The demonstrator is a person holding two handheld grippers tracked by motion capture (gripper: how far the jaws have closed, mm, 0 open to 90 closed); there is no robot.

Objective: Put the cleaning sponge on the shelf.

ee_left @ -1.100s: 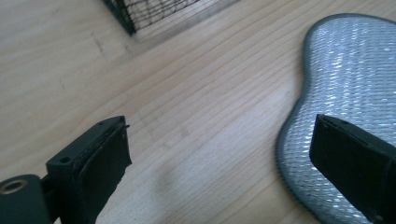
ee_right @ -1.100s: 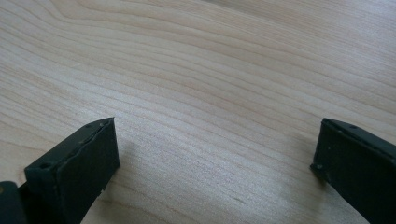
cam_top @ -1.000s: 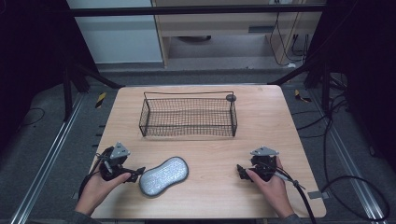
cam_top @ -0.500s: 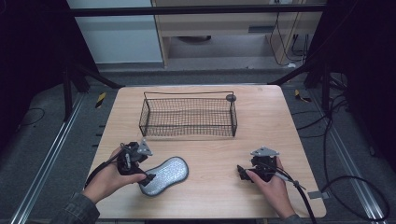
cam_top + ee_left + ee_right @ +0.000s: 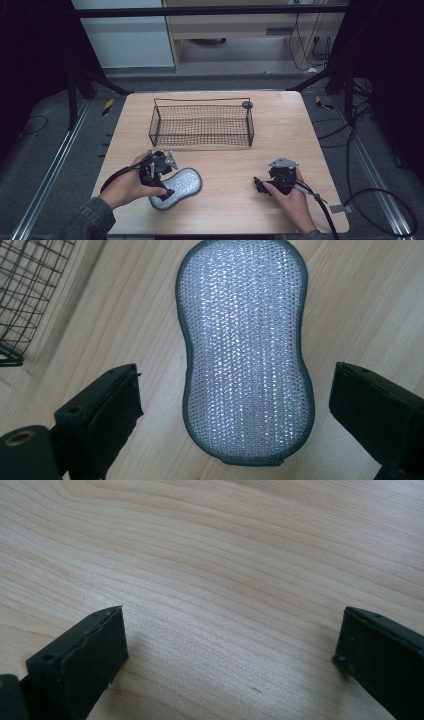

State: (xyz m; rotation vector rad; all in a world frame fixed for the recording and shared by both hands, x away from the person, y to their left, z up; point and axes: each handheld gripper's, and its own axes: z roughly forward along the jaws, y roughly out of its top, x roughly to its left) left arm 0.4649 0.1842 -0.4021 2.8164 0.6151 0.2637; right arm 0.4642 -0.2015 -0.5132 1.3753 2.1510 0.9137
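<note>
A silver mesh scrub pad [image 5: 179, 186] with a grey rim lies flat on the wooden table [image 5: 225, 160], near its front left. My left gripper [image 5: 165, 183] is held over the pad's near-left end and is open. In the left gripper view the pad [image 5: 245, 350] runs lengthwise between the two black jaws, which stand wide on either side without touching it. My right gripper [image 5: 259, 184] rests at the front right of the table, open, with bare wood [image 5: 230, 580] between its jaws.
A black wire basket [image 5: 201, 123], with nothing in it, stands at the middle back of the table; its corner [image 5: 20, 295] appears in the left gripper view. A small dark round object [image 5: 247, 104] sits by the basket's far right corner.
My left gripper has moved right from the table's left edge and now straddles the pad's near end. The right gripper has stayed put.
</note>
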